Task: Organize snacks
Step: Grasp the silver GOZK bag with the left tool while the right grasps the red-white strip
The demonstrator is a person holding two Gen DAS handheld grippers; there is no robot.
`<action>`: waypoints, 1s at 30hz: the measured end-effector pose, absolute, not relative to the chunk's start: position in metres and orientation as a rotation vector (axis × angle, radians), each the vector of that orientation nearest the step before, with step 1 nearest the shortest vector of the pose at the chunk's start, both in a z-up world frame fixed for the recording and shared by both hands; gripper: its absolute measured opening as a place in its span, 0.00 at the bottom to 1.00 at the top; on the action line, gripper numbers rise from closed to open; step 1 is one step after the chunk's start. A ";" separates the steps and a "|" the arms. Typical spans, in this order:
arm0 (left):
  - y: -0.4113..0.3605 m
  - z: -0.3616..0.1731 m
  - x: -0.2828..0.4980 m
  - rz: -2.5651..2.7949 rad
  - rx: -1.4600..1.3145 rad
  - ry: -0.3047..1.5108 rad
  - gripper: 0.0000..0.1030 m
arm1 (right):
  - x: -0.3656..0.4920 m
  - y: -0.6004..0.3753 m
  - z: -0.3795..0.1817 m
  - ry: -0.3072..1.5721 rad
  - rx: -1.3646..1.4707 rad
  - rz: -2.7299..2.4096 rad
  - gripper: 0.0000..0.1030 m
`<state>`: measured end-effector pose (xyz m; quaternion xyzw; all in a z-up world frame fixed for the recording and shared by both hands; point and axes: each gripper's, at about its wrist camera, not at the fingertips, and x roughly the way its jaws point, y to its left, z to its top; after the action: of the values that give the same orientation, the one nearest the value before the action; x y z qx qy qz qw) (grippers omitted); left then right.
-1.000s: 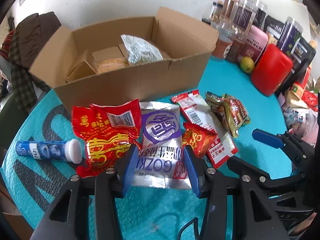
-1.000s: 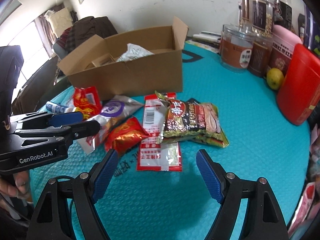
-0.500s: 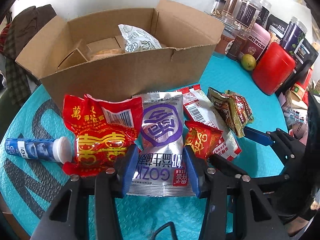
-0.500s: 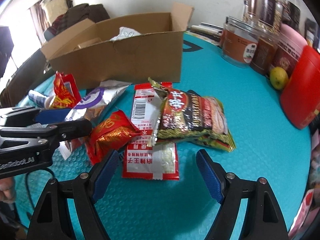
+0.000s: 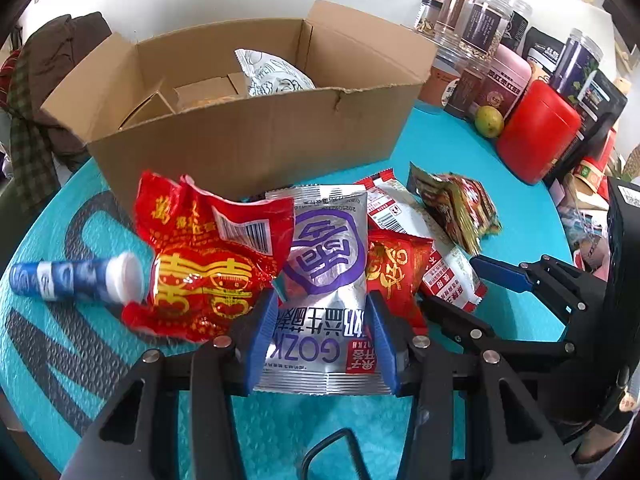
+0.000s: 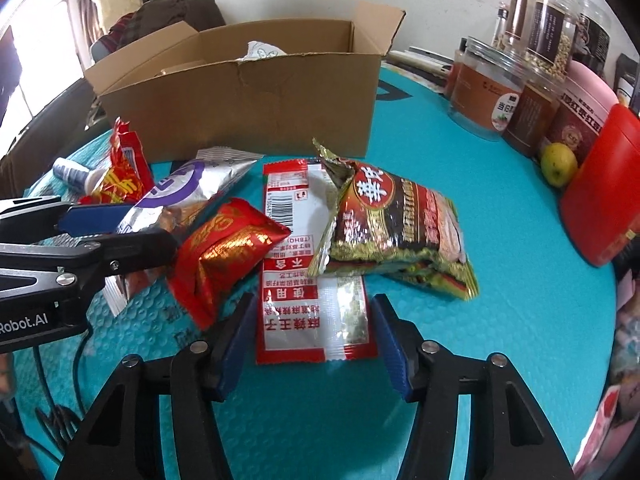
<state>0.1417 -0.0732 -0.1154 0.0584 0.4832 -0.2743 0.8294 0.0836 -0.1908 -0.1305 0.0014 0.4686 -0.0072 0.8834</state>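
Note:
Several snack packets lie on a teal table in front of an open cardboard box. My left gripper is open, its blue pads on either side of the silver and purple packet, touching or nearly touching its edges. A big red packet lies to its left, a small red packet to its right. My right gripper is open, straddling the near end of the long red-and-white packet. A dark noodle packet lies on that packet. The box holds a white bag.
A blue tube lies at the left of the packets. Jars, a red canister and a green fruit stand along the right side of the table. Clothes hang on a chair behind the box.
Both grippers moved forward toward the packets. The left pads now flank the silver packet, narrower than before. The right gripper's pads reached the near end of the red-and-white packet.

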 end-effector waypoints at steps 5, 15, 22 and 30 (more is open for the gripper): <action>-0.066 -0.115 0.127 -0.588 0.117 1.034 0.44 | 0.065 -0.189 -0.130 0.998 0.009 -0.010 0.56; -0.049 -0.112 0.092 -0.592 0.109 1.058 0.44 | 0.020 -0.179 -0.127 1.031 -0.005 0.023 0.56; -0.042 -0.111 0.065 -0.603 0.112 1.076 0.44 | -0.002 -0.177 -0.127 1.044 -0.032 0.041 0.56; -0.044 -0.114 0.051 -0.586 0.153 1.073 0.47 | -0.009 -0.177 -0.126 1.043 -0.004 0.066 0.58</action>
<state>0.0514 -0.0440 -0.1139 0.0720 0.5031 -0.2749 0.8162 -0.0086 -0.1769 -0.1260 -0.0018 0.4981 0.0317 0.8665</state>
